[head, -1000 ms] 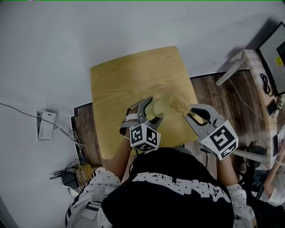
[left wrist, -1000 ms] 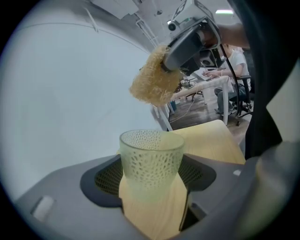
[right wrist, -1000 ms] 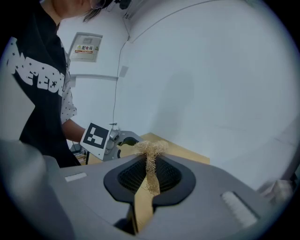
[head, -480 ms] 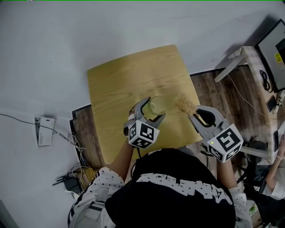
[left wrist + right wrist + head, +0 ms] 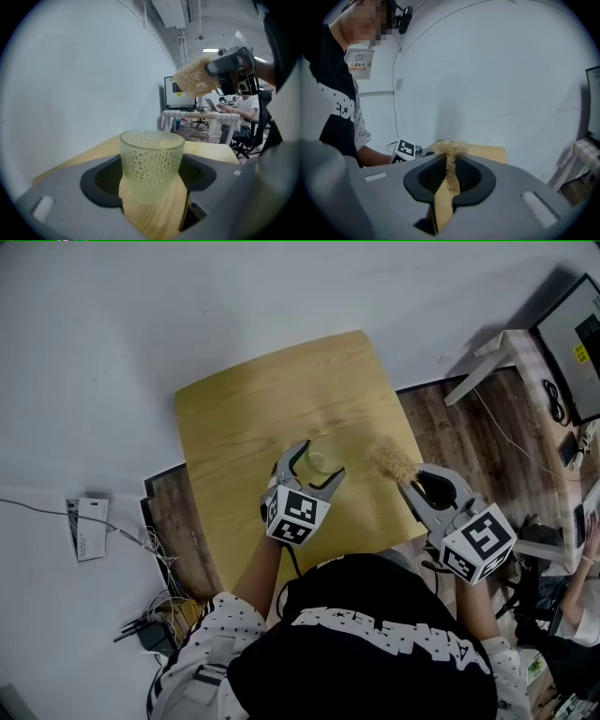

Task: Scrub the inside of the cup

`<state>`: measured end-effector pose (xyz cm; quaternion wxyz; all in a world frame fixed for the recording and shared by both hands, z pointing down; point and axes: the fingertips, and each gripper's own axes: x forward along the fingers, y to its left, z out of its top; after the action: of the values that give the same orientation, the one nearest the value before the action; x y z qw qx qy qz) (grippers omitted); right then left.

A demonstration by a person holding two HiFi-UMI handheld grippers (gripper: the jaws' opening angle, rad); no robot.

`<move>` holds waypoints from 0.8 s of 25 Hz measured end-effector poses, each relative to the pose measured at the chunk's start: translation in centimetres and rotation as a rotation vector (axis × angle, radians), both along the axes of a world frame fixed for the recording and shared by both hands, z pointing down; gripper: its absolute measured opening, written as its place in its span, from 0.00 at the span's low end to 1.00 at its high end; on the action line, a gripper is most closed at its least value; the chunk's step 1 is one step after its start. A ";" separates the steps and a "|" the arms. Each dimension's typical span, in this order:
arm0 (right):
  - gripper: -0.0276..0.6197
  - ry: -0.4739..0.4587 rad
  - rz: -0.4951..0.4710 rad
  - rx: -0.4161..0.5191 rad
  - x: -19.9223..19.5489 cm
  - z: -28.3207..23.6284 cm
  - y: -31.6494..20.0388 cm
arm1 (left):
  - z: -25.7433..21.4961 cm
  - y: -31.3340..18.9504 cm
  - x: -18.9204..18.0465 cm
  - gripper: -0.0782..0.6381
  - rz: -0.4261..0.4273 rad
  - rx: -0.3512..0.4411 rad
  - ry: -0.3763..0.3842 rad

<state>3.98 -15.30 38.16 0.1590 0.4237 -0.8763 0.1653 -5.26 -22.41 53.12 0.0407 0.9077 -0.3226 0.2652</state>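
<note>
Cup (image 5: pixel 151 161): clamped upright on the wooden table (image 5: pixel 253 418) by the left gripper (image 5: pixel 314 457), likely steadied for scrubbing.
Fibrous scrubber (image 5: pixel 394 458): pinched by the right gripper (image 5: pixel 415 487), held raised beside the cup.

Your top (image 5: pixel 361 676) is black, with white lettering across it; its sleeves (image 5: pixel 202 626) are white, sprinkled with small dark marks. Your left gripper (image 5: pixel 319 461) and right gripper (image 5: pixel 414 478) are grey, with black ribbed pads (image 5: pixel 427 176). Each carries a white cube (image 5: pixel 297 517) printed with black square markers.
</note>
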 end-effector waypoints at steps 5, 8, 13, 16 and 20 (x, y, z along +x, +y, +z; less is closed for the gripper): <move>0.13 0.001 0.018 -0.017 0.0 0.5 0.0 | 1.0 -0.9 -0.2 0.62 -0.005 -0.034 0.033; 0.13 0.002 0.028 -0.025 -0.1 0.7 0.0 | 1.6 -1.3 -0.3 0.62 -0.002 -0.042 0.043; 0.13 0.002 0.042 -0.029 -0.4 0.9 -0.2 | 2.4 -2.1 -0.6 0.62 -0.007 -0.048 0.050; 0.13 0.003 0.050 -0.037 -0.3 1.0 -0.2 | 2.9 -2.3 -0.6 0.62 -0.006 -0.060 0.048; 0.13 0.003 0.062 -0.043 -0.3 1.1 -0.2 | 3.5 -2.7 -0.7 0.62 0.000 -0.062 0.047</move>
<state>3.71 -15.54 39.23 0.1643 0.4474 -0.8588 0.1880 -5.93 -25.10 56.64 0.0766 0.9120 -0.3131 0.2538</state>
